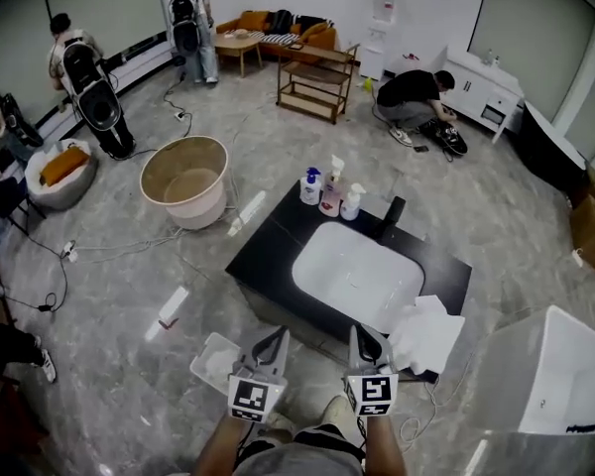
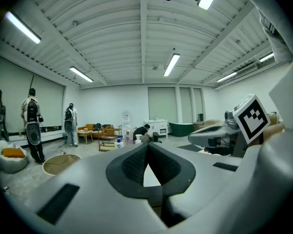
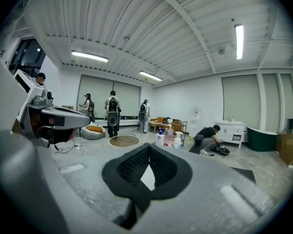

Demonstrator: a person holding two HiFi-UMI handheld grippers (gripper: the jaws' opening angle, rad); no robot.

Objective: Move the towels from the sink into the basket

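The white sink (image 1: 357,266) sits in a black counter (image 1: 268,246) just ahead of me, and its basin looks bare. A heap of white towels (image 1: 428,333) lies on the counter's near right corner. The round beige basket (image 1: 185,178) stands on the floor to the far left of the counter; it also shows as the basket (image 2: 61,164) and the basket (image 3: 124,140). My left gripper (image 1: 276,335) and right gripper (image 1: 363,333) hover side by side before the counter's near edge, both shut with nothing held. The right one is just left of the towels.
Three bottles (image 1: 329,188) and a black faucet (image 1: 392,216) stand at the sink's far edge. A white tub (image 1: 560,375) is at the right, a small white tray (image 1: 216,360) on the floor under my left gripper. Several people, cables and furniture fill the far room.
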